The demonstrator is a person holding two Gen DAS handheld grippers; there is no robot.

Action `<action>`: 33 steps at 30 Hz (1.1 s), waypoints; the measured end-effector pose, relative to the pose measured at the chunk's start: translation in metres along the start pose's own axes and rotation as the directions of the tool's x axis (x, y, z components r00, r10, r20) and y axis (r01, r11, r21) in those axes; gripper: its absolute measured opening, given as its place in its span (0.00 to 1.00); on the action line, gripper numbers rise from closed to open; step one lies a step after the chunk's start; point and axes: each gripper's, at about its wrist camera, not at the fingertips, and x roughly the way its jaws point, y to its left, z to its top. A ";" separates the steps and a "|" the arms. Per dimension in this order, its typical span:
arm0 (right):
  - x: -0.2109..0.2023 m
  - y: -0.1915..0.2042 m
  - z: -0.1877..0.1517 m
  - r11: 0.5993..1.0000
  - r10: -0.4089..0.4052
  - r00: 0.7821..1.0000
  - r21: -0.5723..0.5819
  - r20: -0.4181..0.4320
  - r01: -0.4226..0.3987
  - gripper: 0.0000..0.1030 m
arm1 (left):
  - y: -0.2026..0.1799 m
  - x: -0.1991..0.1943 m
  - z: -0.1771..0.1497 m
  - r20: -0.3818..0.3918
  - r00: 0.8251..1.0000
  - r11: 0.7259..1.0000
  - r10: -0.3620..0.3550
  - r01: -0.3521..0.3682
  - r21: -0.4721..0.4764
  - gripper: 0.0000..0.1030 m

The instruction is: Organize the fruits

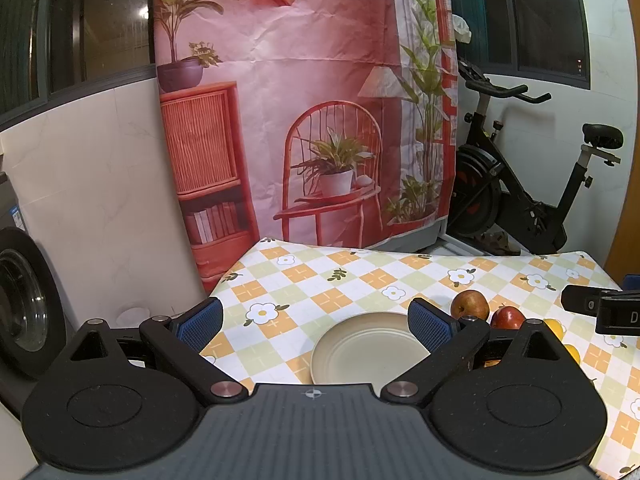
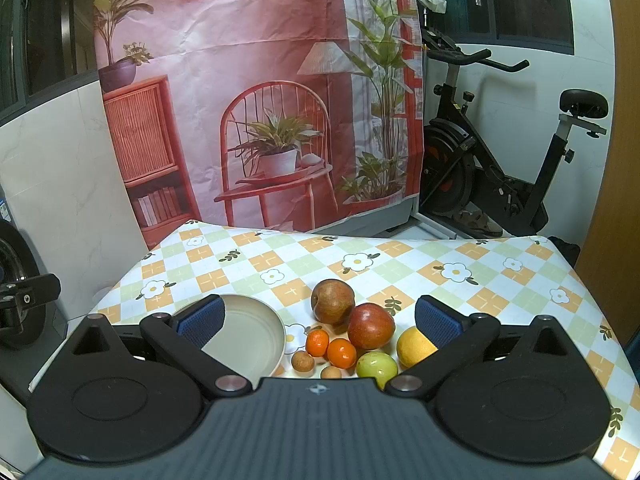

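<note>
A beige plate (image 2: 248, 332) lies empty on the checked tablecloth; it also shows in the left wrist view (image 1: 364, 350). Right of it lies a cluster of fruit: a brownish pear (image 2: 333, 301), a red apple (image 2: 371, 326), two small oranges (image 2: 341, 353), a green fruit (image 2: 377, 367), a yellow fruit (image 2: 414, 346) and two small brown fruits (image 2: 302, 360). The pear (image 1: 470, 305) and apple (image 1: 507, 317) show in the left view. My right gripper (image 2: 320, 318) is open above the fruit. My left gripper (image 1: 316, 320) is open above the plate's left side. Both are empty.
The table (image 2: 480, 280) has a flowered checked cloth and ends at a printed backdrop (image 2: 260, 80). An exercise bike (image 2: 500, 160) stands at the back right. A washing machine (image 1: 20, 300) is on the left. The right gripper's body (image 1: 600, 308) shows at the left view's right edge.
</note>
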 end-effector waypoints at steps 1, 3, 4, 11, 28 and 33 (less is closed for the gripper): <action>0.000 0.000 0.000 1.000 0.001 1.000 0.000 0.001 -0.001 1.00 | 0.000 -0.001 0.000 0.002 1.000 1.000 -0.002 0.002 -0.001 0.97; 0.000 0.000 0.000 1.000 0.000 1.000 0.000 0.001 0.000 1.00 | 0.000 -0.001 -0.001 0.004 1.000 1.000 -0.004 0.004 -0.001 0.97; 0.000 0.000 0.000 1.000 0.000 1.000 0.000 0.001 0.000 1.00 | 0.000 -0.002 -0.001 0.005 1.000 1.000 -0.004 0.004 0.000 0.97; 0.000 0.000 0.000 1.000 -0.001 1.000 0.000 0.002 0.001 1.00 | 0.001 -0.002 0.000 0.009 1.000 1.000 -0.001 0.001 -0.003 0.97; -0.001 0.001 -0.001 1.000 0.000 1.000 0.000 0.004 0.000 1.00 | 0.003 -0.004 -0.001 0.015 1.000 1.000 0.002 -0.002 -0.011 0.97; -0.001 0.001 -0.001 1.000 -0.001 1.000 0.000 0.004 0.001 1.00 | 0.003 -0.004 0.000 0.015 1.000 1.000 0.003 -0.003 -0.011 0.97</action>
